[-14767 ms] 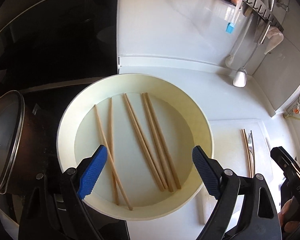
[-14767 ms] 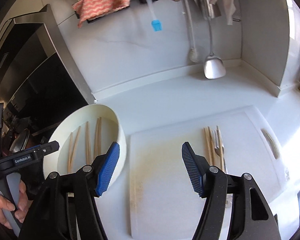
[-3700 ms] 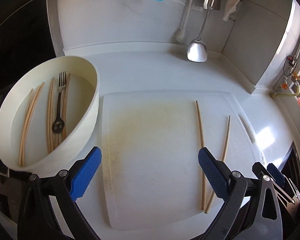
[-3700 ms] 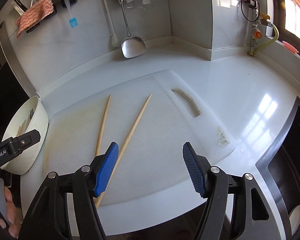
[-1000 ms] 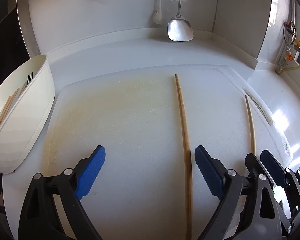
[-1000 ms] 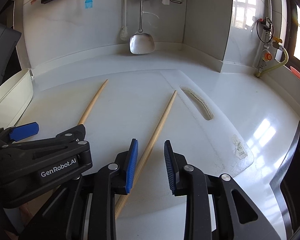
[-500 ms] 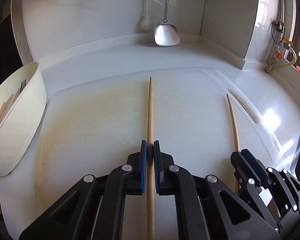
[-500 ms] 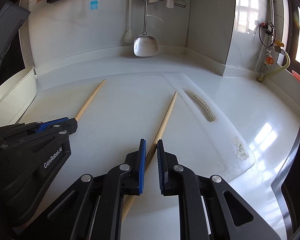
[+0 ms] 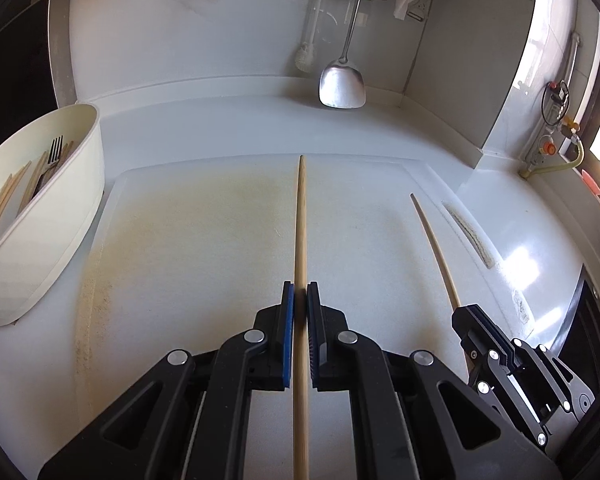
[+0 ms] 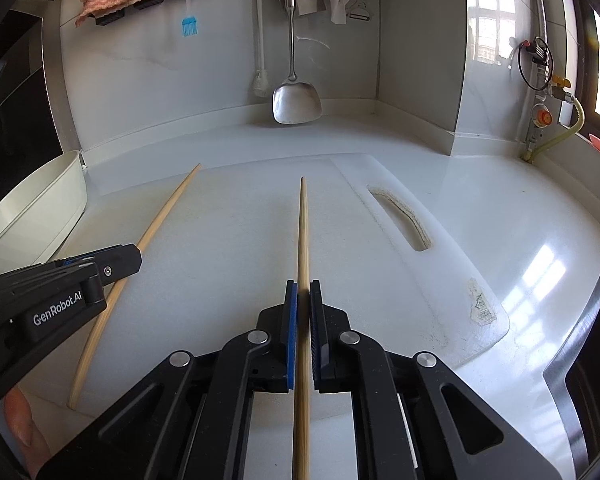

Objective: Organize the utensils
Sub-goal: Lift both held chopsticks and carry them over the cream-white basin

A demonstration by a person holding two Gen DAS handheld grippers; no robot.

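Two chopsticks on the cutting board (image 9: 188, 264): left hand-held gripper (image 9: 300, 300) clamped on left chopstick (image 9: 301, 220), right hand-held gripper (image 10: 303, 300) clamped on right chopstick (image 10: 303, 232); bowl (image 9: 52, 232) alongside on tabletop (image 10: 500, 200).

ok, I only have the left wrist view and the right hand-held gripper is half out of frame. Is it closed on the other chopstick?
Observer: Yes. In the right wrist view the right hand-held gripper is shut on the second chopstick, with a pad on each side.
Operator: Where along it?
Observer: Well back from the tip. The thin end points at the back wall over the cutting board.
Operator: And my stick's rear end?
Observer: The first chopstick sticks out behind the left hand-held gripper. Its butt lies near the board's front edge.
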